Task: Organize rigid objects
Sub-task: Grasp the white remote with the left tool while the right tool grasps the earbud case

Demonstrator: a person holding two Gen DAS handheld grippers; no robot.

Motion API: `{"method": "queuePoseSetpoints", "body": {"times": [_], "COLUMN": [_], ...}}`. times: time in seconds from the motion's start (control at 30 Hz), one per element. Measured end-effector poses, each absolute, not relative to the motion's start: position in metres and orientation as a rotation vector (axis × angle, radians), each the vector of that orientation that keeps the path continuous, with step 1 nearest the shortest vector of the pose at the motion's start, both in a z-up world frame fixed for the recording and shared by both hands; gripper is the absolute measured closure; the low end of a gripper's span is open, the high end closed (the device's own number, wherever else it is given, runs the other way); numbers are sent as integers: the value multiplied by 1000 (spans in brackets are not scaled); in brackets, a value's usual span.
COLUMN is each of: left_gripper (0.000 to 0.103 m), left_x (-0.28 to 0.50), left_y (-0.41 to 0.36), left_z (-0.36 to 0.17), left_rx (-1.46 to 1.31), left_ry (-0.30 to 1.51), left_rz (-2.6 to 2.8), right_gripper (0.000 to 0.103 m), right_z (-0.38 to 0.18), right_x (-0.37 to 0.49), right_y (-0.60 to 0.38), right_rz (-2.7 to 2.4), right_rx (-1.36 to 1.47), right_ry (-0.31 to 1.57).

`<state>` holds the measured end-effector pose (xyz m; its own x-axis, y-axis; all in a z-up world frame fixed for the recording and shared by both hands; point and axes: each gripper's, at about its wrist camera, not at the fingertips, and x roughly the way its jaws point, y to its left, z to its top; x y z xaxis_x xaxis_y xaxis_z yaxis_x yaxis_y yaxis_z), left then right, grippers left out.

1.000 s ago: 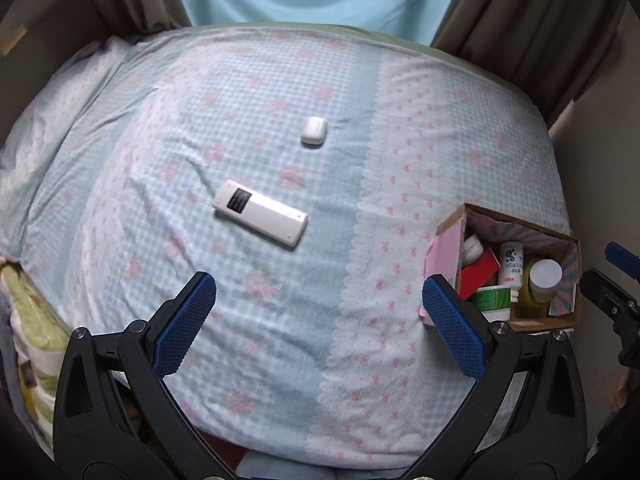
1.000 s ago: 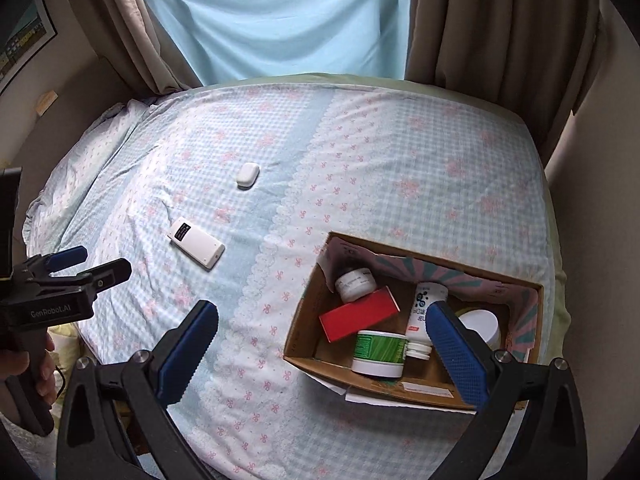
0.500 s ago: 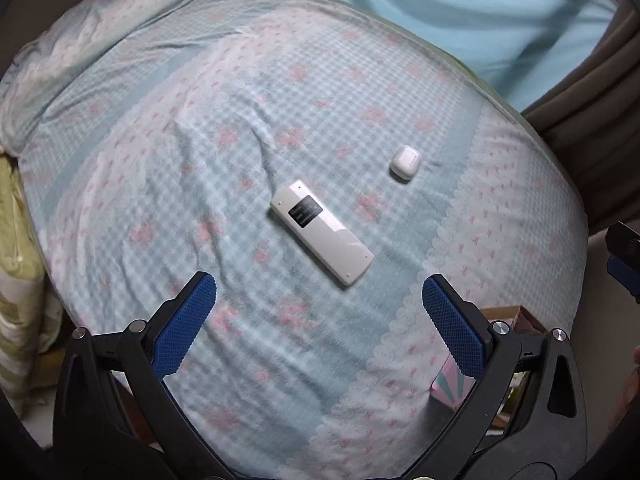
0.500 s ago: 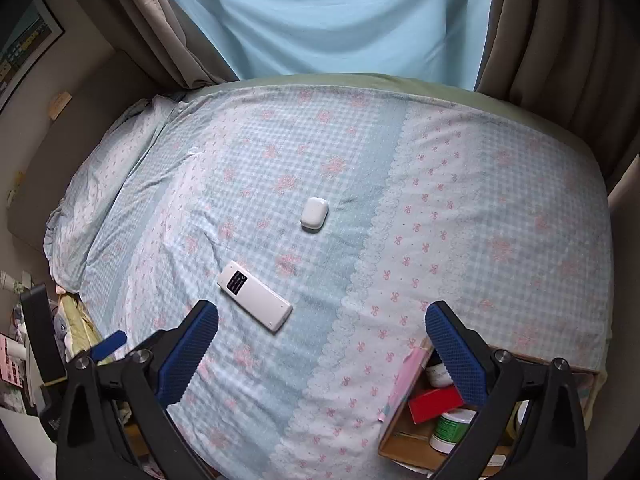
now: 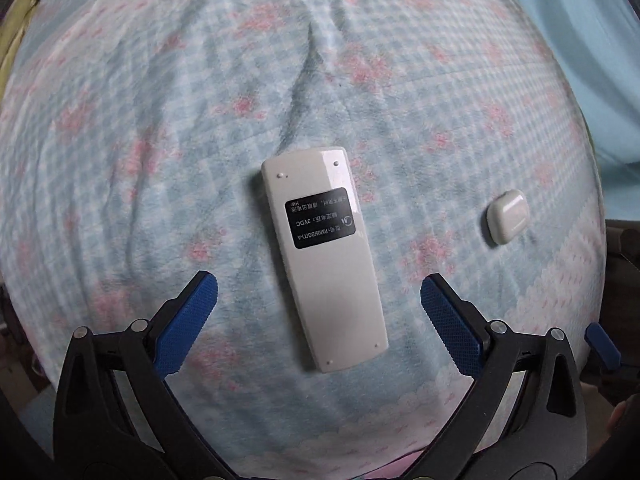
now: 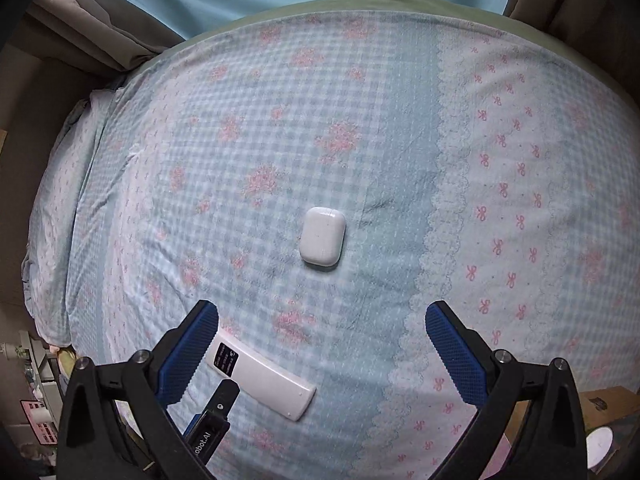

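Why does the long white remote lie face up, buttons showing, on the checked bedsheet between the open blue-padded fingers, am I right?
Not quite: the long white remote lies face down. The left wrist view shows its back, with a black label and no buttons. The rest holds: it rests on the checked bedsheet, ahead of the open left gripper.

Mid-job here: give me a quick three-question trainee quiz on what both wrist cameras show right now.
1. True or false: the left hand-held gripper is shut on the white rectangular plastic remote.
2. Which side of the remote faces up: A) buttons, B) the back with a black label?
3. Fill in: the small white rounded plastic case lies ahead of the open right hand-held gripper on the ____ checked bedsheet.

Key: 1 false, it is open with the remote between its fingers, untouched; 2 B; 3 blue.
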<state>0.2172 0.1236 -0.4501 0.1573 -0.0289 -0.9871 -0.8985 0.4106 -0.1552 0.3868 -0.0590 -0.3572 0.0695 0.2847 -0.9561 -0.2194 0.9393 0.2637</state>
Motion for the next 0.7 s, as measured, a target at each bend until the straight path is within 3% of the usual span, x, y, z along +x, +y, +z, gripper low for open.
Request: {"method": "queuePoseSetpoints", "body": {"times": [0.17, 0.33, 0.43, 0.7], "left_gripper": [11, 11, 11, 23], "left_x": [231, 244, 255, 268], "left_y": [129, 126, 121, 109], "left_z": [-492, -501, -504, -508], "left_rx": [-1015, -998, -977, -975], "left_ry": [1324, 1326, 1328, 1306], "left_rz": [878, 915, 915, 912], "right_gripper": [1, 6, 18, 33], "right_z": [-407, -443, -455, -472], "right_x": [411, 423, 429, 439], "right_y": [-45, -42, -38, -23], "right_rz": [339, 248, 215, 123], "right_rx": [44, 113, 126, 71], "right_ry": [1547, 1610, 1616, 1604]}}
